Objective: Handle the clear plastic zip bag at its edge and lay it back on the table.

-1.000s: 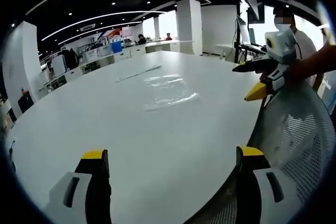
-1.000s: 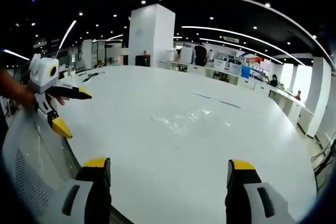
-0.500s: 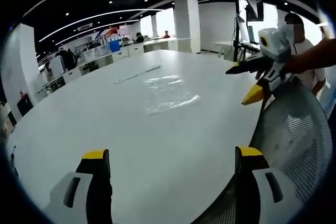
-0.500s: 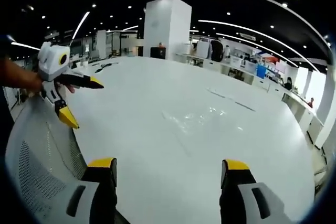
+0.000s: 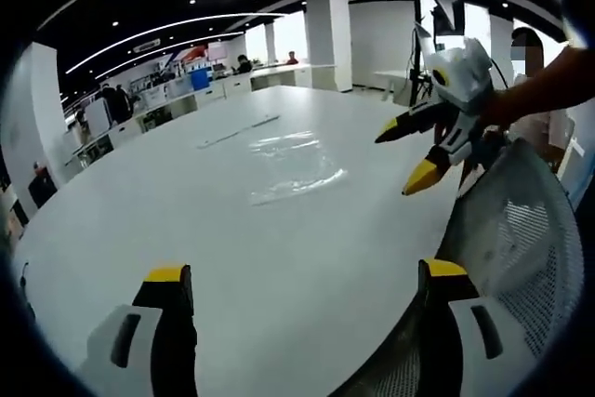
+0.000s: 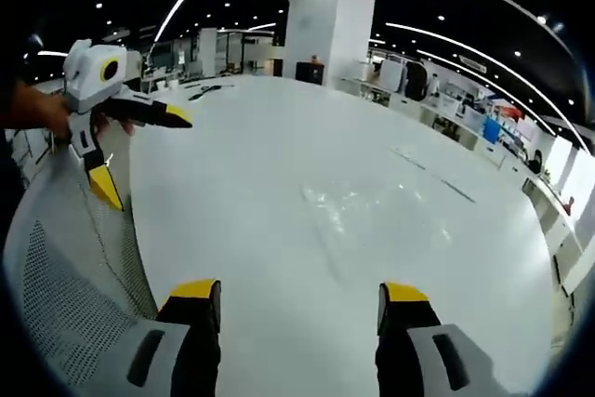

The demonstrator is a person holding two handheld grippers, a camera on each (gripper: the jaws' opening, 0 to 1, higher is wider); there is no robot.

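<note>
So the clear zip bag (image 5: pixel 293 166) lies flat on the white surface (image 5: pixel 186 220), well out ahead of both grippers. Left gripper (image 5: pixel 302 287) and right gripper (image 6: pixel 297 297) both hang wide apart, holding nothing.

I am viewing the clear plastic zip bag (image 5: pixel 296 166), which is lying flat and slightly wrinkled on the white table (image 5: pixel 167 211), well apart from both grippers. Its film is catching ceiling-light glare. In the right gripper view, the bag (image 6: pixel 376 211) is resting mid-table, untouched.
</note>
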